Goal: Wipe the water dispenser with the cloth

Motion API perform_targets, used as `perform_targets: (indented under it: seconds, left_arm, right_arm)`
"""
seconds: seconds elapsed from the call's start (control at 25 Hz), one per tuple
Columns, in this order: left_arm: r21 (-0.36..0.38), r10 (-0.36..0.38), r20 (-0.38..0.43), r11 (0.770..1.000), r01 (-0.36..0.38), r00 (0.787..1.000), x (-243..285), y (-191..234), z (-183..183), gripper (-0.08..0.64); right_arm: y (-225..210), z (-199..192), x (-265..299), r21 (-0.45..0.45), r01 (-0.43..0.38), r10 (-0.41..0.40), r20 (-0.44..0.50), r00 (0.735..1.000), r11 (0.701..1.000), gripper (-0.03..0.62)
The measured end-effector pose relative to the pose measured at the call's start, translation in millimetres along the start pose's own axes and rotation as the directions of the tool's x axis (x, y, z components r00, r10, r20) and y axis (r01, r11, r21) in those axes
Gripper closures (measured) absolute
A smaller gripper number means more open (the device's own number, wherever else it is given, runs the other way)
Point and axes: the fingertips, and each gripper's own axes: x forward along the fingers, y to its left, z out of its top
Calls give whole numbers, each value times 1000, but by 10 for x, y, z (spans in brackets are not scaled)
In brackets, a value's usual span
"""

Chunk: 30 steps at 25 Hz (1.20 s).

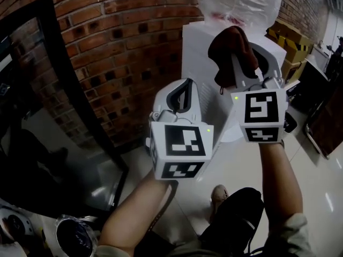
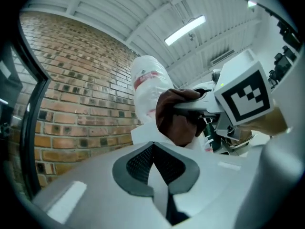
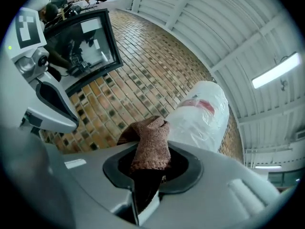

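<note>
The brown cloth [image 1: 230, 47] is pinched in the right gripper [image 1: 242, 74] jaws, with the water dispenser [image 1: 195, 52] found straight ahead and nearest that hand, while the left gripper [image 1: 182, 98] jaws are pressed together, empty.

Right claw [image 3: 145, 174] clamps cloth [image 3: 151, 144] near seemingly wrapped bottle [image 3: 202, 114].

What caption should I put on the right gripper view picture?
The right claw grips a brown cloth in front of the plastic-wrapped water bottle and a brick wall.
</note>
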Motion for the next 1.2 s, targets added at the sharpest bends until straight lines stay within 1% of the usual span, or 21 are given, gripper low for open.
perform_targets:
  seconds: [0.08,0.16,0.36,0.52,0.68,0.8,0.88,1.0,1.08,1.2]
  left_arm:
    - [-9,3,-33,1000,-3,999,-22,-16,-201,560]
    - [-21,9,-53,1000,-10,999,-46,-22,-407,560]
    - [-46,39,-82,998,-43,996,-82,-72,-903,560]
    - [-78,54,-104,995,-62,993,-114,-150,-1308,560]
    - [-120,58,-157,990,-78,986,-216,-256,-1852,560]
    - [-132,68,-220,986,-99,973,-266,-297,-2330,560]
    - [-138,76,-266,984,-116,961,-317,-308,-2675,560]
    - [-140,83,-343,980,-139,936,-398,-319,-3204,560]
    - [-128,82,-379,982,-140,922,-441,-356,-3497,560]
    - [-104,65,-416,988,-118,907,-447,-489,-3883,560]
  right_arm:
    - [163,-131,-73,-22,-22,22,-17,1000,1000,491]
    - [343,-314,-148,-20,-55,54,-45,998,998,491]
    - [777,-780,-324,-14,-129,126,-109,986,992,491]
    - [1104,-1123,-445,-3,-168,166,-153,974,986,491]
    - [1493,-1537,-640,26,-195,196,-202,960,981,491]
    - [1823,-1902,-754,51,-203,209,-243,947,978,489]
    - [2081,-2173,-853,74,-208,221,-276,936,975,489]
    - [2508,-2618,-1030,121,-211,240,-325,915,970,489]
    - [2797,-2906,-1147,139,-229,265,-366,892,963,488]
    - [3200,-3345,-1278,141,-279,312,-428,848,950,489]
